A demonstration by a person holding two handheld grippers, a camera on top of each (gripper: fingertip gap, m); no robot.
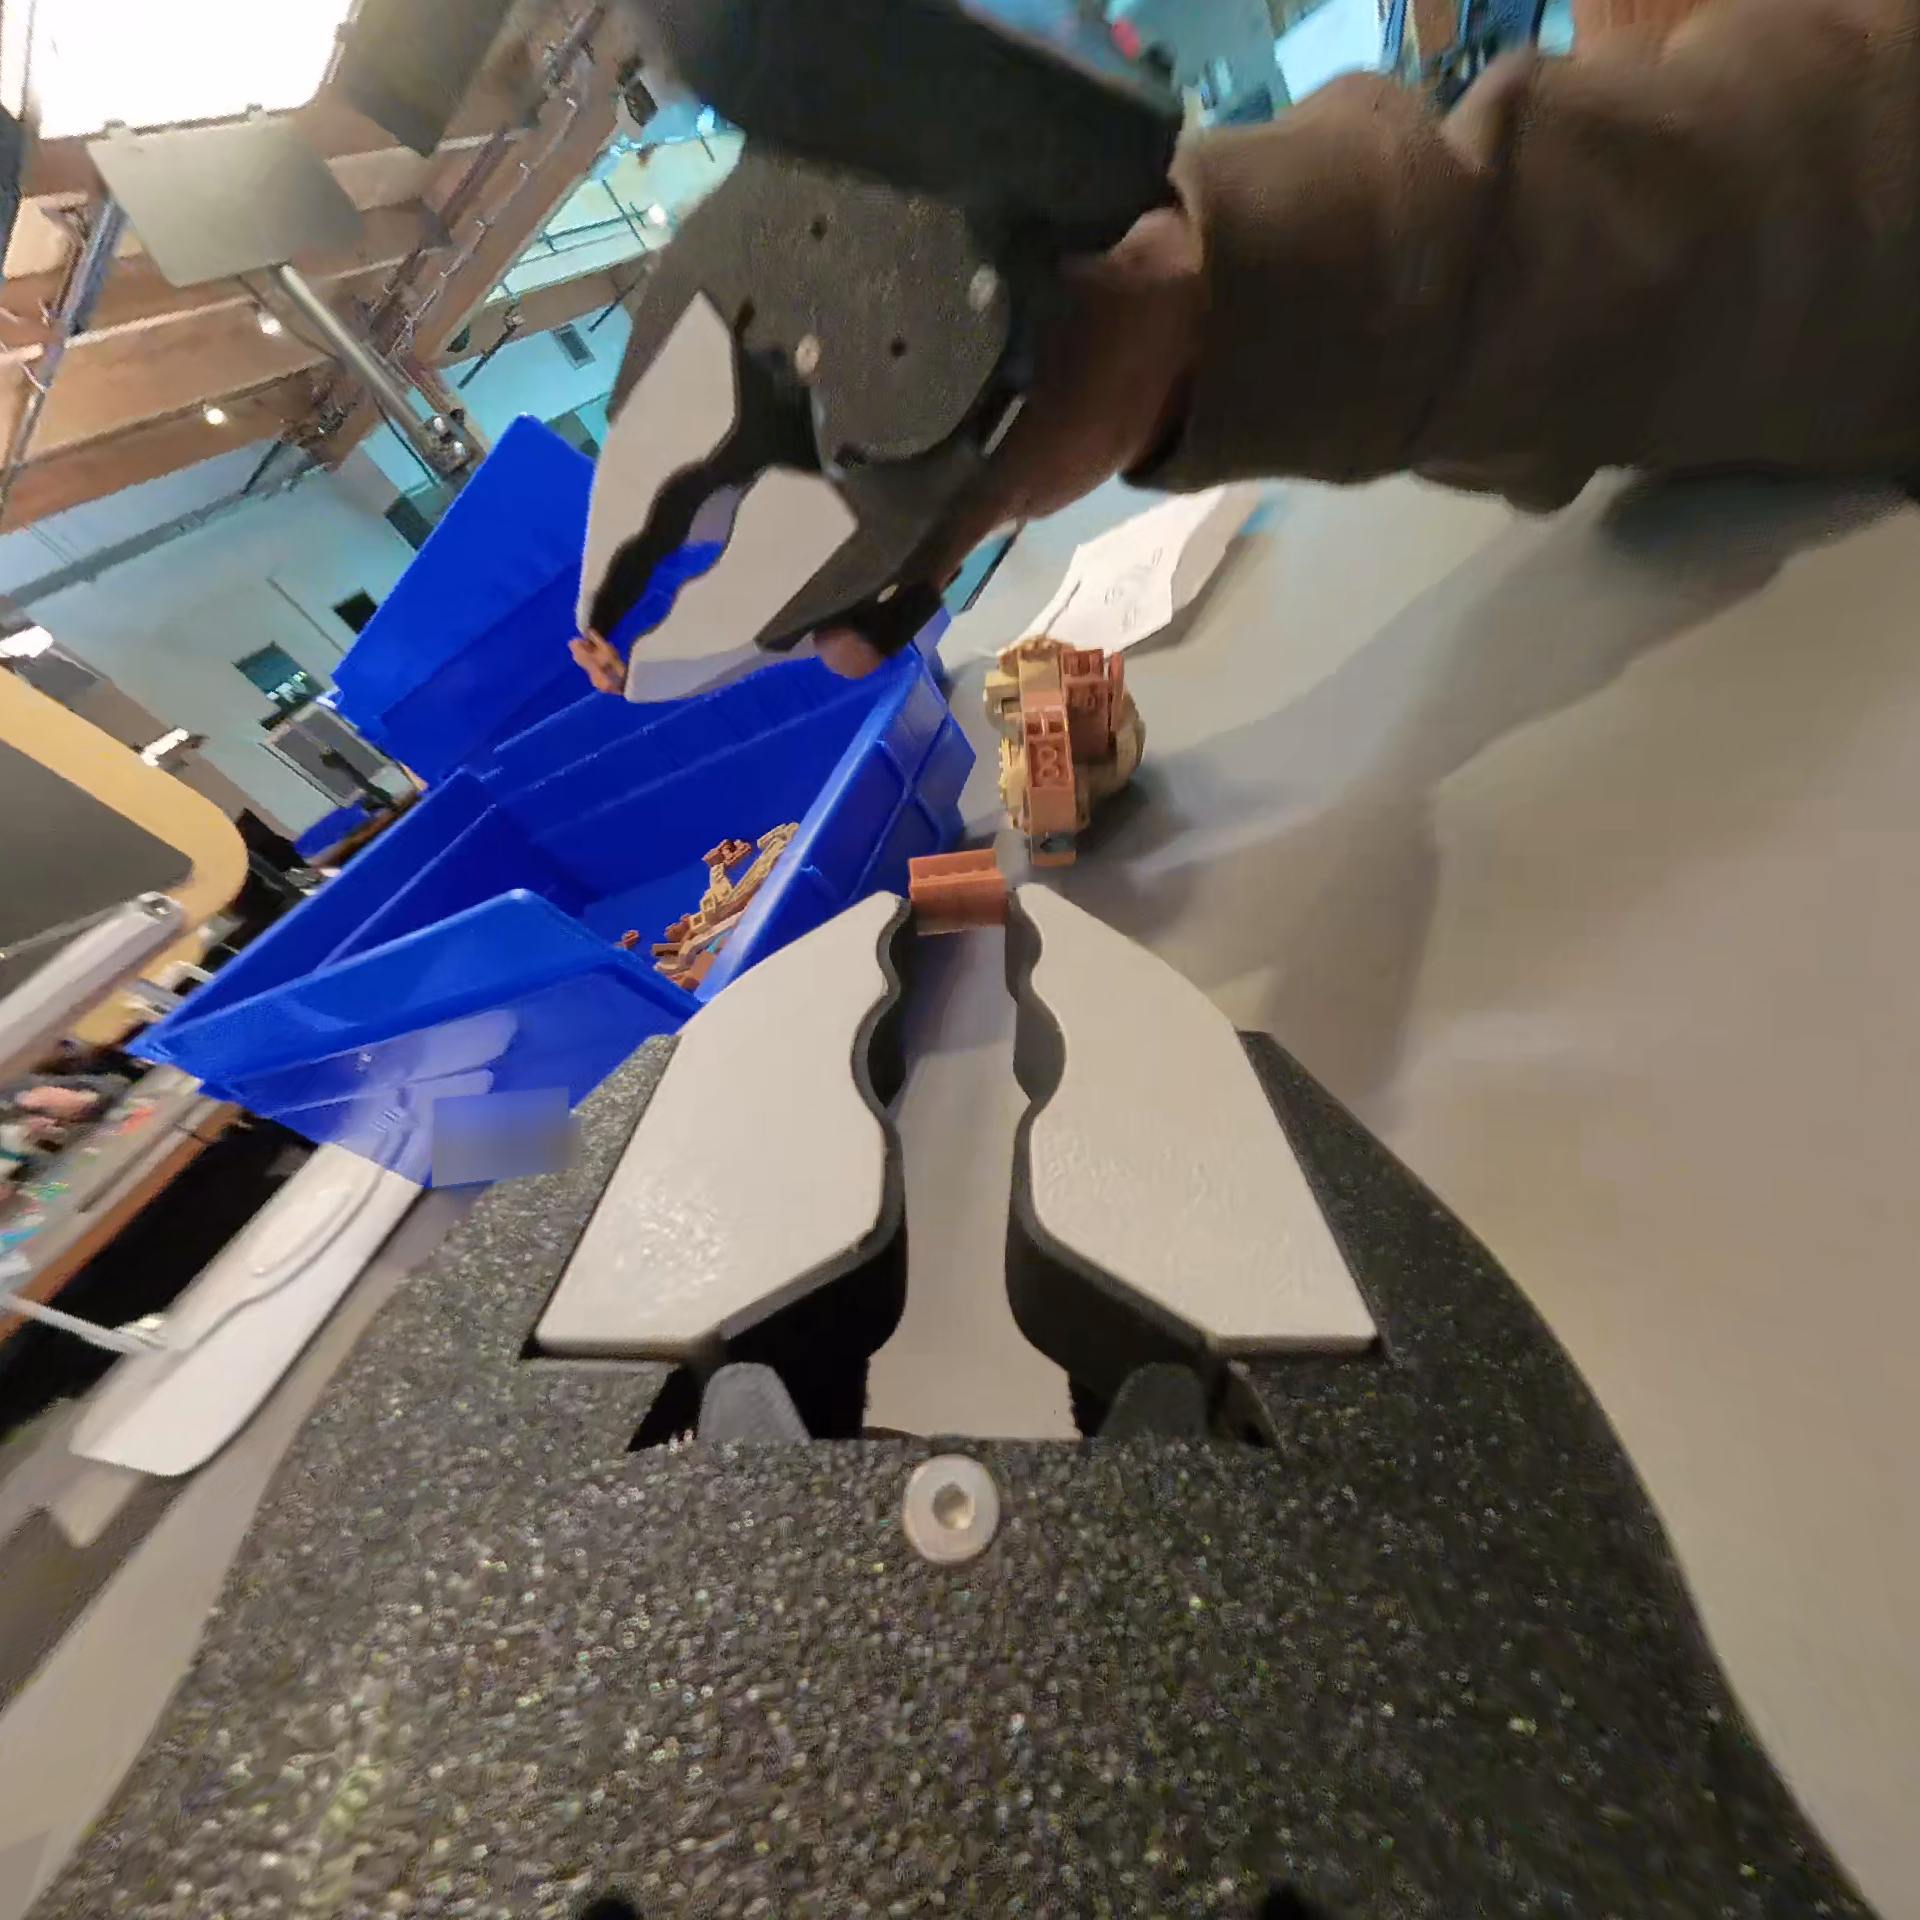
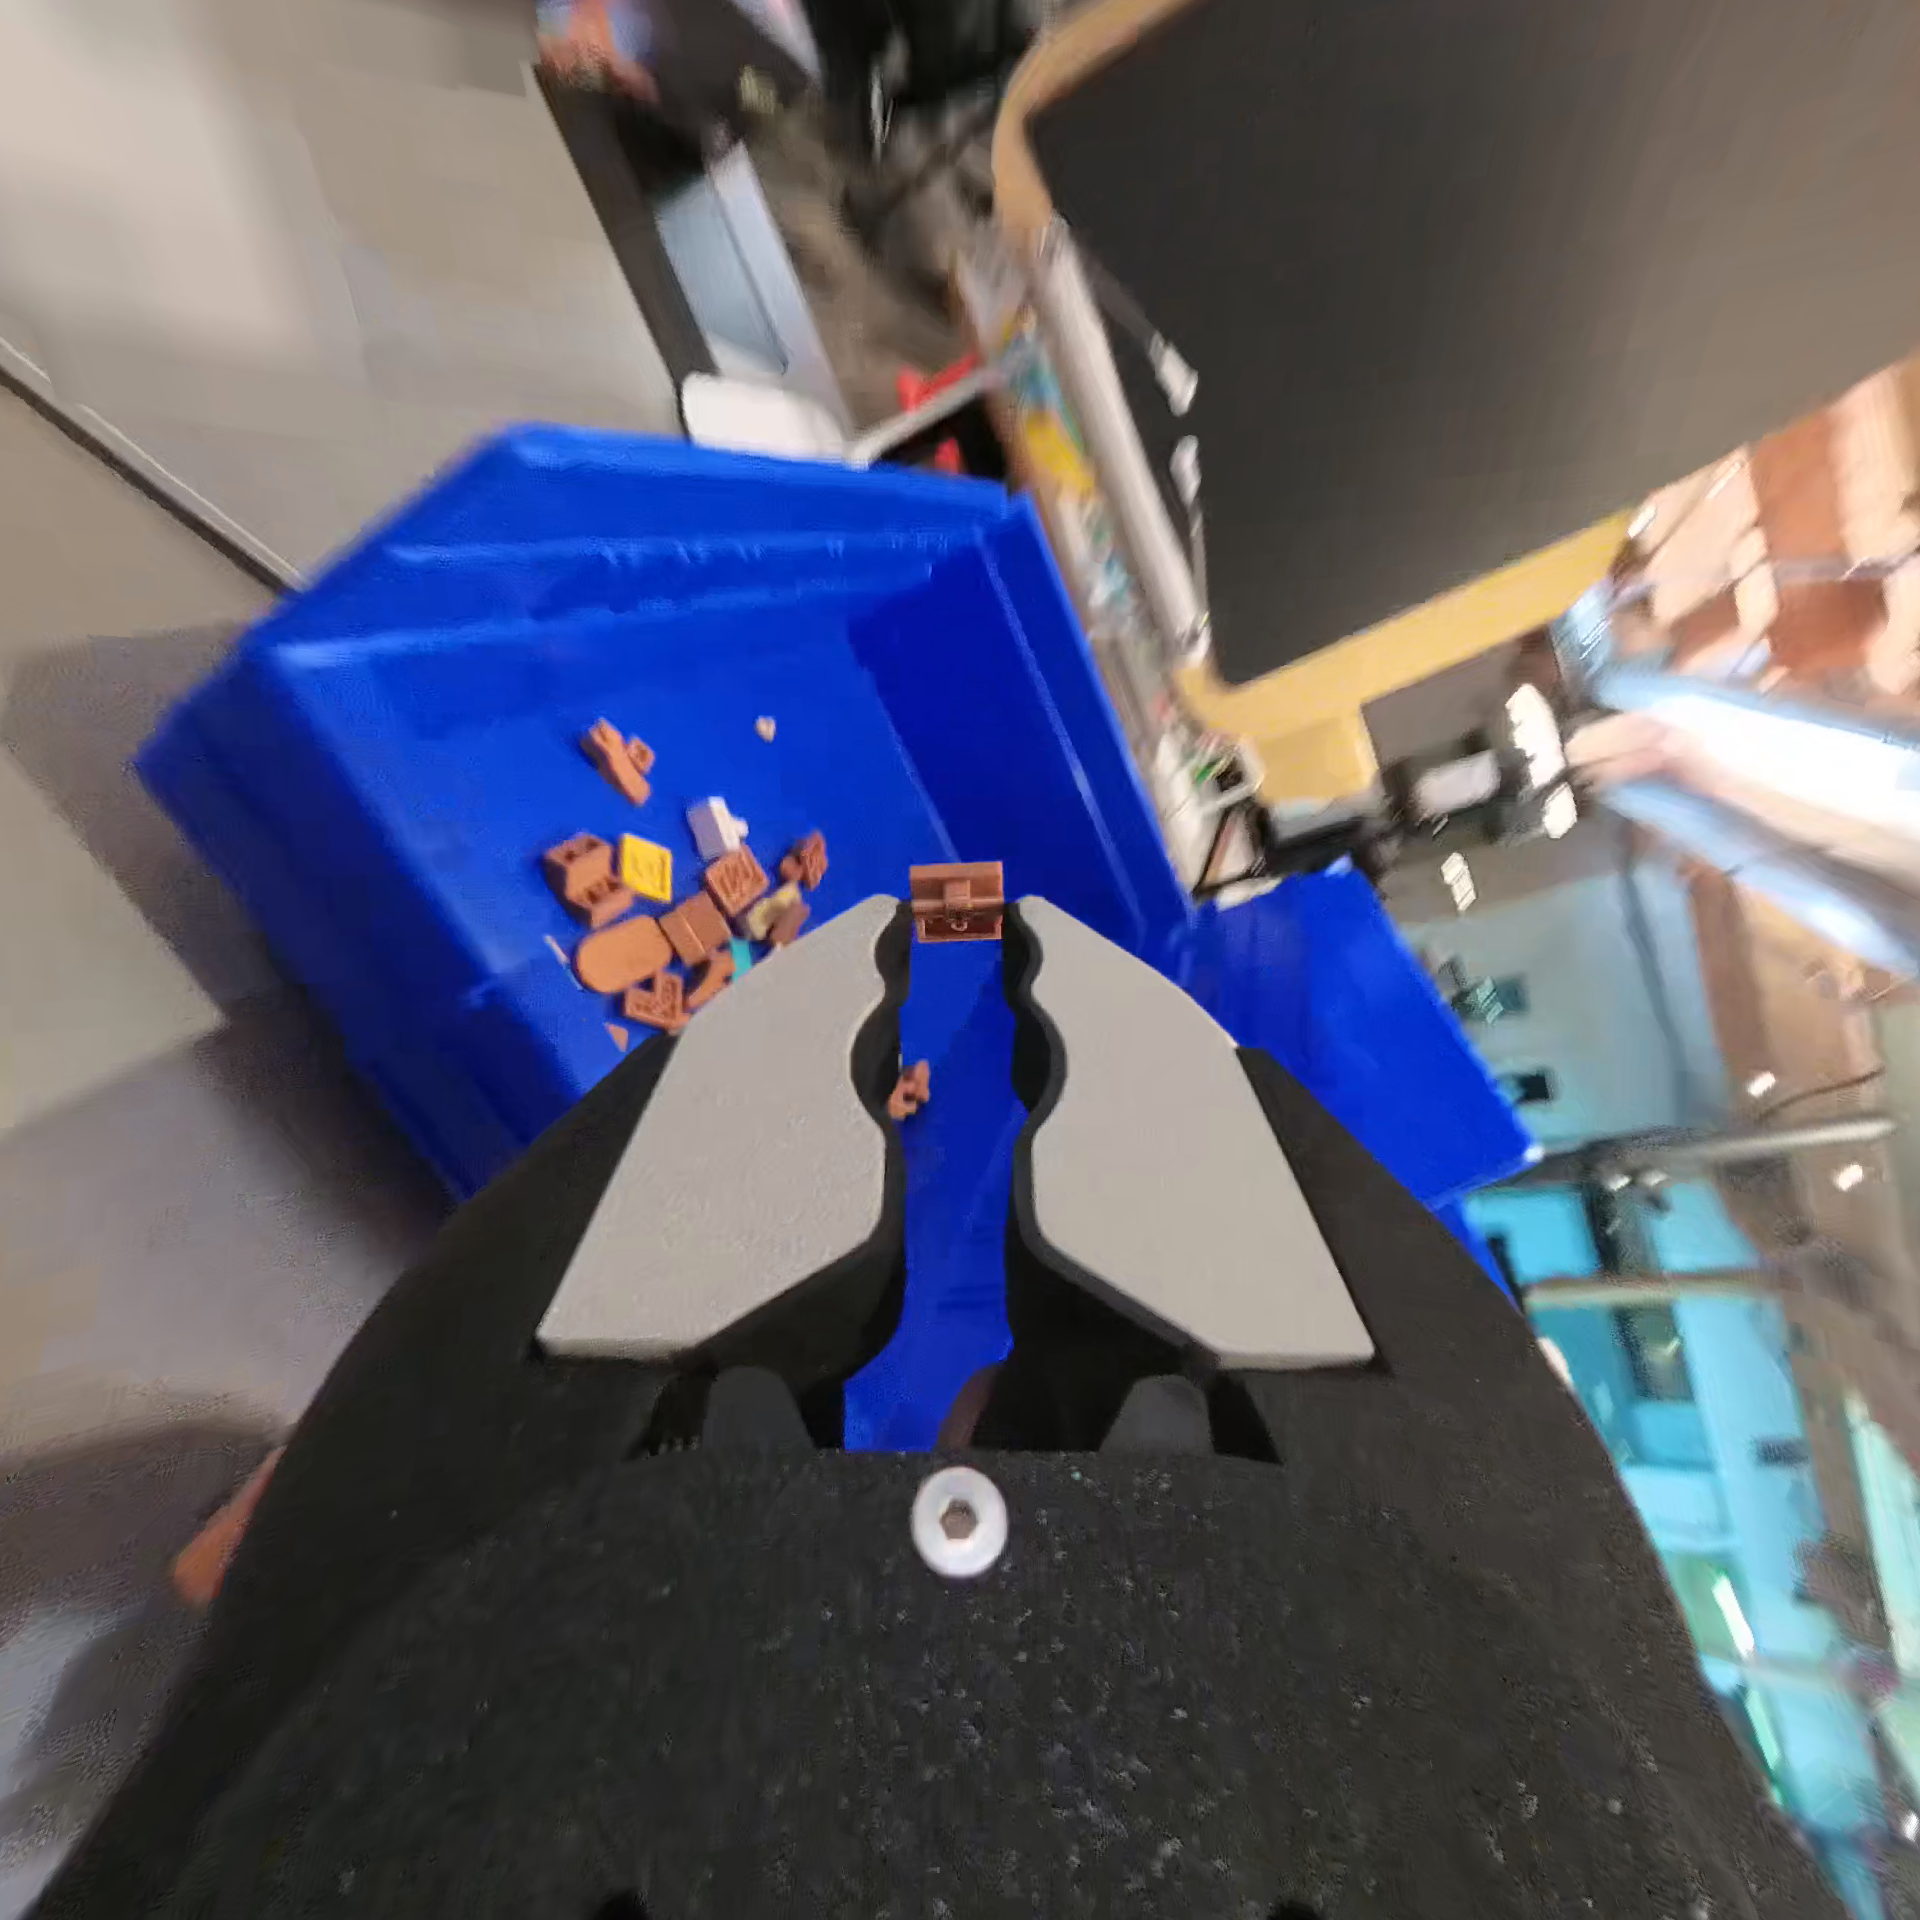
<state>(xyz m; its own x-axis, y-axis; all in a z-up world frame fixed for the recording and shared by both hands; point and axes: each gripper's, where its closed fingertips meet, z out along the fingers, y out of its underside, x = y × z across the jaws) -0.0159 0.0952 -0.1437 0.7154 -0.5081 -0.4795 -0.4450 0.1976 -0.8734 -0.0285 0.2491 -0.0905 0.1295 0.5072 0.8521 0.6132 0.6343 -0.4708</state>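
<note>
Left gripper (image 1: 958,904), centre of the left wrist view: jaws clamped on a small brown brick (image 1: 956,883) at the tips, both pads pressing its sides. It hangs over the grey counter (image 1: 1558,935), just beside the blue bin (image 1: 852,790) at left-centre. Near it, upper-mid frame, a tan & brown brick clump (image 1: 1065,743) sits on the counter, w/ a white paper (image 1: 1143,566) behind.

Right gripper (image 2: 958,904), centre of the right wrist view: jaws clamped on a tiny brown chest-shaped piece (image 2: 956,902), pads tight on both sides, above the blue bin's floor (image 2: 436,727). Loose brown pieces (image 2: 665,925) plus a yellow tile (image 2: 644,864) lie in the bin, left of the tips.
</note>
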